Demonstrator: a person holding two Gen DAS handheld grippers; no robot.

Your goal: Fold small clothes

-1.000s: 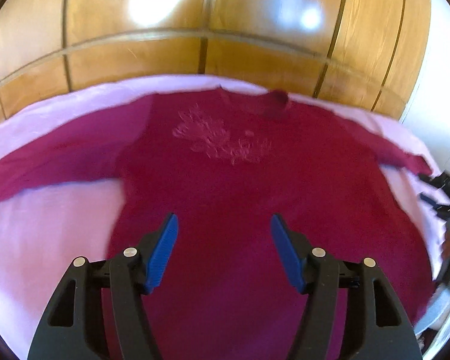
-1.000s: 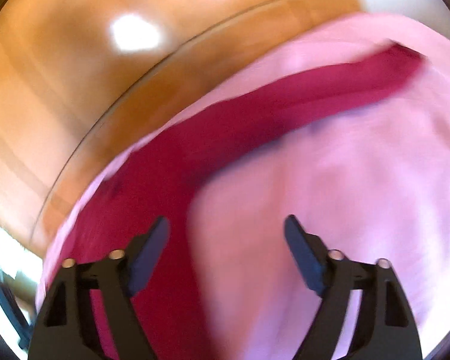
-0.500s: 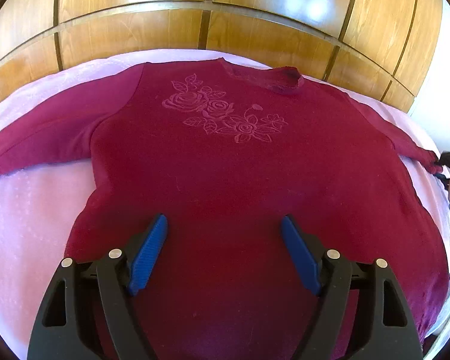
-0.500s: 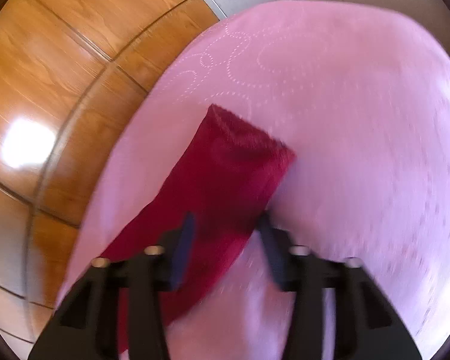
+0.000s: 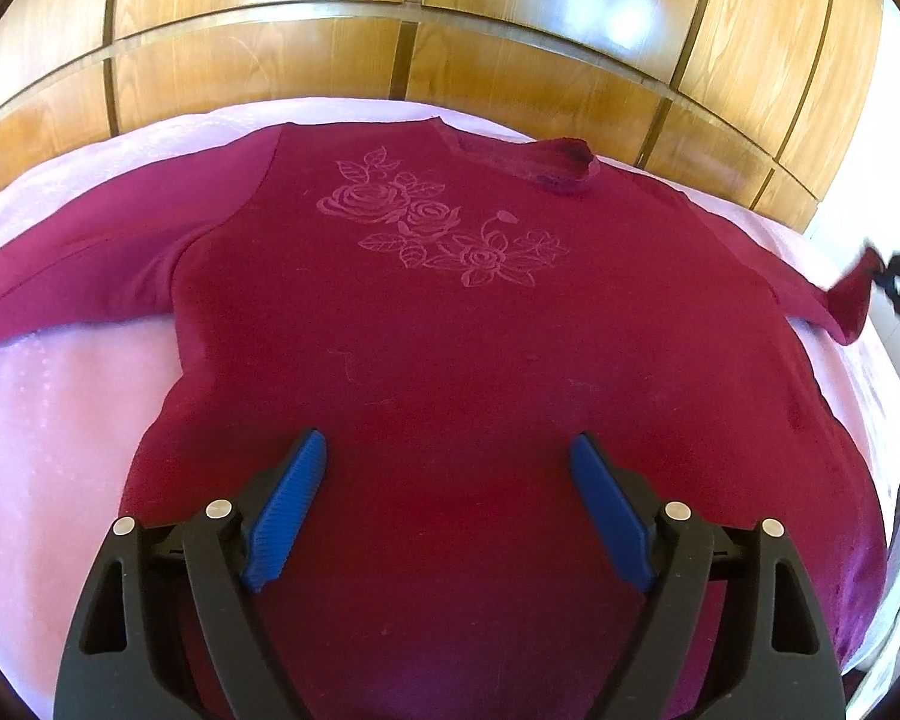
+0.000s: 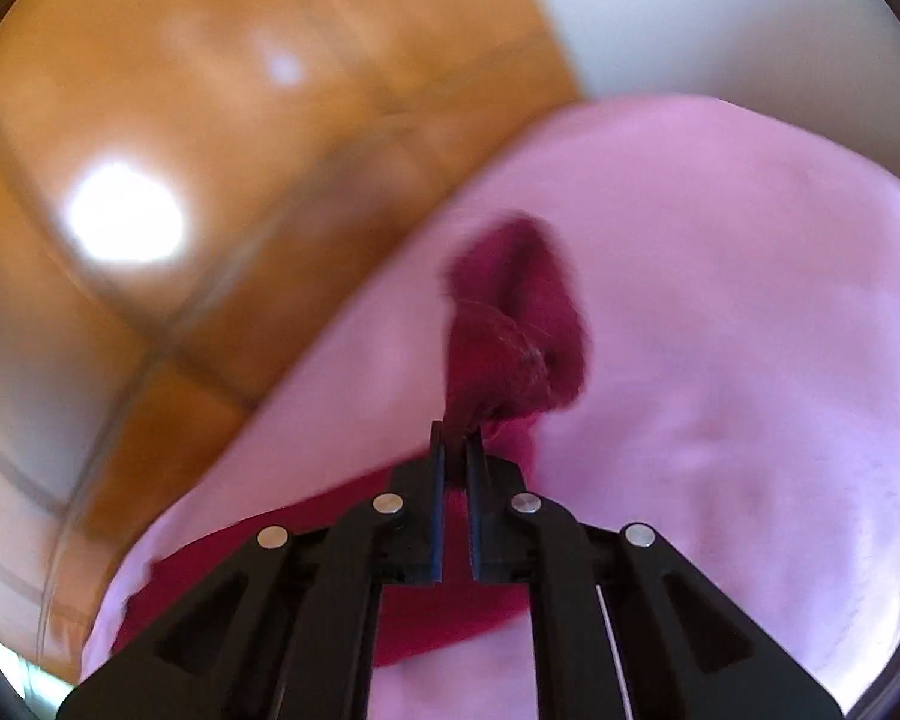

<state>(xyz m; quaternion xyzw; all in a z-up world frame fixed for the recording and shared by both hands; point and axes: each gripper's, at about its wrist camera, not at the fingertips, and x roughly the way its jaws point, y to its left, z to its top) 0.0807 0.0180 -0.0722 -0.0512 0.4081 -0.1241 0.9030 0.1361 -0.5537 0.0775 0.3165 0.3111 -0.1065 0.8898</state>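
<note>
A dark red long-sleeved sweater (image 5: 450, 330) with a rose pattern lies face up, spread flat on a pink bed cover (image 5: 54, 420). Over its lower hem hangs my left gripper (image 5: 447, 450); its jaws are opening and stand wide with nothing gripped between the blue pads. In the right wrist view my right gripper (image 6: 456, 438) is shut on the cuff of the sweater's right sleeve (image 6: 510, 324), raised off the pink cover (image 6: 720, 360). That lifted cuff (image 5: 852, 294) also shows at the right edge of the left wrist view, with the right gripper (image 5: 888, 279) pinching it.
A glossy wooden panelled headboard (image 5: 390, 30) runs behind the bed. The sweater's left sleeve (image 5: 72, 282) stretches out flat to the left. The bed's right edge (image 5: 894, 420) drops away beside the lifted cuff, with a white wall (image 6: 720, 18) beyond.
My right gripper reached the sleeve cuff, shut on it and lifted it off the cover. My left gripper's jaws spread wider above the hem and sank slightly.
</note>
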